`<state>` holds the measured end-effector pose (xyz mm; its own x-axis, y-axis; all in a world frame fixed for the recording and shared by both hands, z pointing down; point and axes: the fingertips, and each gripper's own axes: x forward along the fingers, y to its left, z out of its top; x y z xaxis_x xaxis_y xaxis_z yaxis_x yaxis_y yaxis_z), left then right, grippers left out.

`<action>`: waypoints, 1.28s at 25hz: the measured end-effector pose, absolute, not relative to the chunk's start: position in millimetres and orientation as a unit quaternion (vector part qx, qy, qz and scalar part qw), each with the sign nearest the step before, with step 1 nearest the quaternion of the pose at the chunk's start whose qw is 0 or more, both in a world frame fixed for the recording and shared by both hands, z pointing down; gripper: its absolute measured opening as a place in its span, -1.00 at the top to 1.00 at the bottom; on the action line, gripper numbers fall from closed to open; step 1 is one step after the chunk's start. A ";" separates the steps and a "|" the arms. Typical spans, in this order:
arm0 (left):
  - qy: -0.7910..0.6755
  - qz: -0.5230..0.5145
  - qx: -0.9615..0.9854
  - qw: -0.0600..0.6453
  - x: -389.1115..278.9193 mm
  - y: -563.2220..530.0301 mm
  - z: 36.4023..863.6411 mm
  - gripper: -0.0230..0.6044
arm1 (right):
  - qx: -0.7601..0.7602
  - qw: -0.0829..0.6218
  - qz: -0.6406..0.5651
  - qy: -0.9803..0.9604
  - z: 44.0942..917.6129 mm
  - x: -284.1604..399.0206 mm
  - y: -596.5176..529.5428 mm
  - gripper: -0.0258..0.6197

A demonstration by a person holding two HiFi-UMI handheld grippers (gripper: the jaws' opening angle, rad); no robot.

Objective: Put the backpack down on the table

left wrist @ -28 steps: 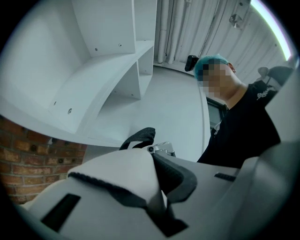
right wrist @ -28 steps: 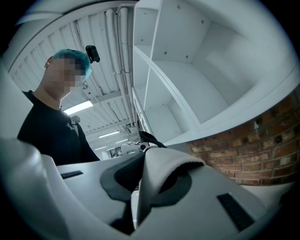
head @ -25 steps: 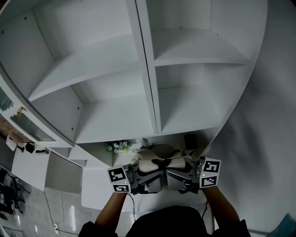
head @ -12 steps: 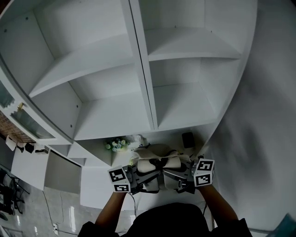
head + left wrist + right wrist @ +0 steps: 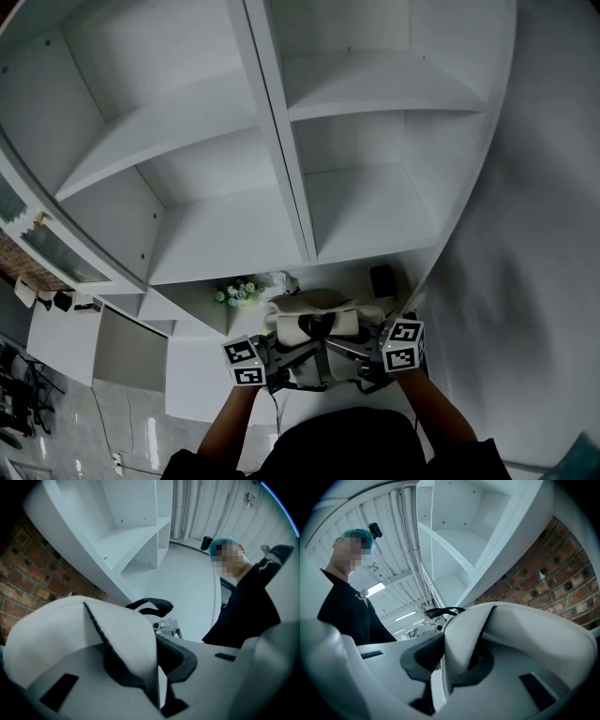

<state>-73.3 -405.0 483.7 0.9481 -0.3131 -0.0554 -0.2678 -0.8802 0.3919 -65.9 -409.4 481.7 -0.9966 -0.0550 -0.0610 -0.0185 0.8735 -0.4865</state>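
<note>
Clamping white backpack (image 5: 314,312) fabric: left gripper (image 5: 157,679) and right gripper (image 5: 440,677), jaws pinched on it, clear only in gripper views. Head view shows backpack over the table (image 5: 194,389), below shelves (image 5: 366,211).

Head view: high above white fabric backpack (image 5: 342,322), facing steeply down, white open shelving unit (image 5: 234,225) beyond. Left, right gripper views: tight against that backpack from opposite sides; all three share it.

White backpack (image 5: 323,307) (dark handle), left tool (image 5: 284,358), right tool (image 5: 362,362), shelving (image 5: 234,230) behind
</note>
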 end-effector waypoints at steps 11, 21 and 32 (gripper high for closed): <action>-0.180 -0.060 0.959 0.211 -79.3 -425.2 502.1 0.71 | -0.033 0.031 -0.268 0.962 494.1 -67.3 -427.9 0.57; -0.220 -0.077 0.946 0.227 -99.7 -432.8 503.2 0.50 | -0.063 -0.012 -0.249 0.966 497.5 -46.5 -439.9 0.44; -0.255 -0.047 0.943 0.209 -110.8 -408.3 506.8 0.28 | -0.180 0.006 -0.257 0.949 510.9 7.2 -445.0 0.42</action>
